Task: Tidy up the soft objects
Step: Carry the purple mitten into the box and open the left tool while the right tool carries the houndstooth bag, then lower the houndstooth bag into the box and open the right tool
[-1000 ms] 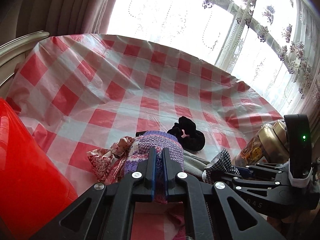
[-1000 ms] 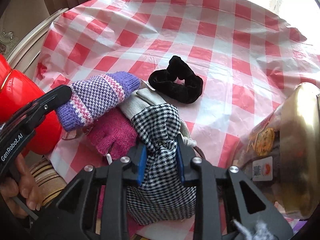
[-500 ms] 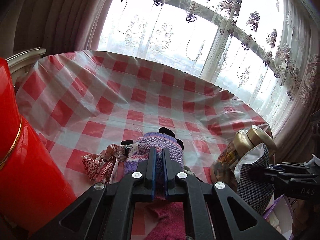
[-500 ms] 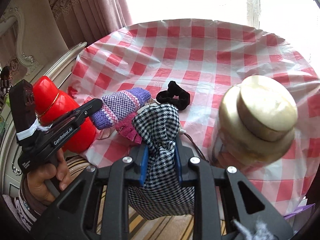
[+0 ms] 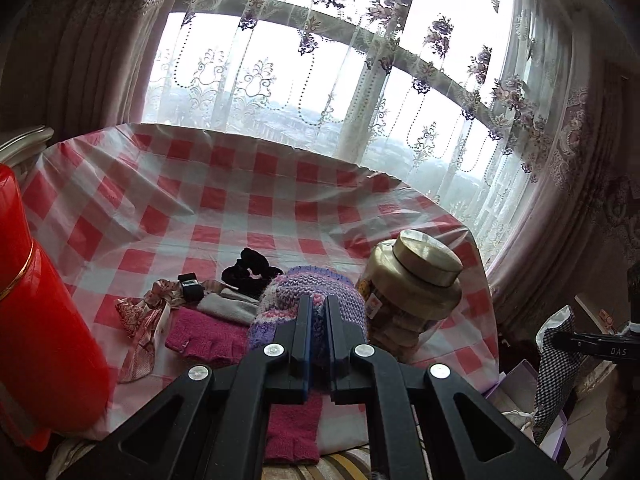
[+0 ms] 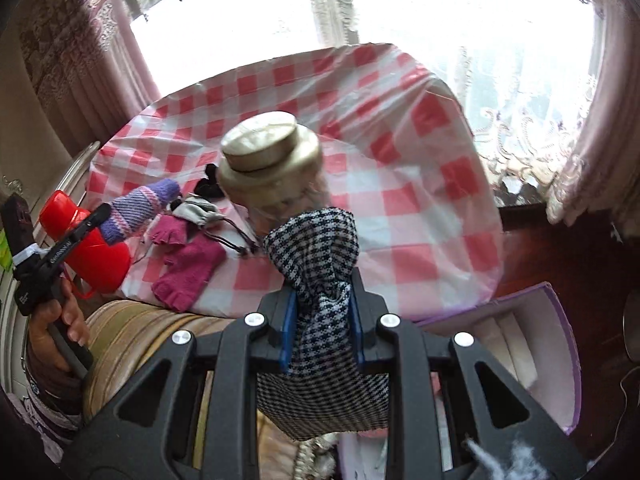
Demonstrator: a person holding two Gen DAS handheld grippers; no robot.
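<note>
Right wrist view: my right gripper (image 6: 322,322) pinches the black-and-white checked cloth pouch (image 6: 320,280) between its jaws. My left gripper (image 5: 316,322) squeezes the purple striped knitted mitten (image 5: 308,292), lifted above the red-checked table (image 5: 224,208).

Checked cloth (image 6: 320,264) hides the jar's (image 6: 276,168) lower front.

Little can be read here. White letters "DAS" stand on the black arm of the right claw (image 5: 560,342), seen at the edge of the left wrist view. On the left claw (image 6: 105,211), in the right wrist view, a white brand word runs along its arm, too small and blurred to read. The jar (image 5: 412,296) on the worktop carries a label with a picture and print, but none of it is legible.
</note>
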